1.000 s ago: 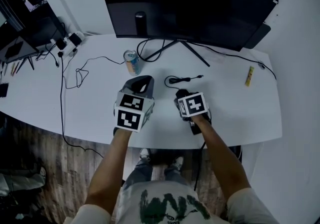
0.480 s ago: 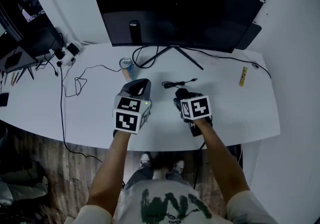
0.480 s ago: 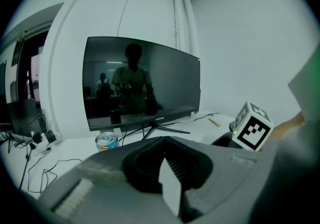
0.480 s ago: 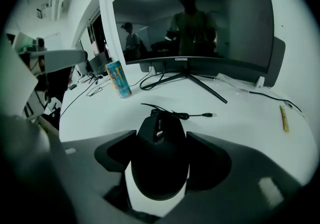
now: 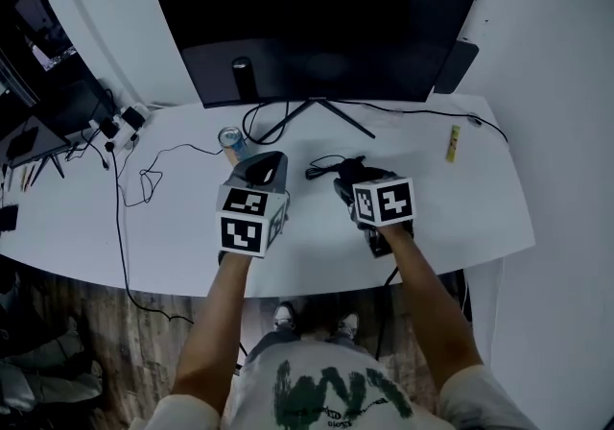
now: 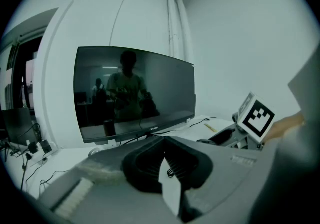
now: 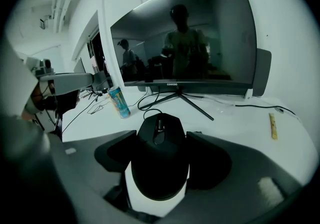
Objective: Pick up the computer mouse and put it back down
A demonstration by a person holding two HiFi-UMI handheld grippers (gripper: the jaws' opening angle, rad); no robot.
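Right gripper [image 5: 360, 179] grips the mouse [image 7: 161, 148] over the desk [image 5: 460, 207], near its front edge.
Its jaws stand wide, pads pressed on the mouse's two sides, the cord [image 7: 148, 112] trailing forward toward the monitor [image 5: 317, 35]. Left gripper [image 6: 164, 143] hovers beside it, jaws closed together on nothing, with the can [image 5: 230, 140] just beyond its tips.

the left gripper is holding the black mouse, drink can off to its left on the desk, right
Wrong gripper: the right gripper holds the black mouse between its jaws, as the right gripper view shows. The drink can does stand to its left on the desk.
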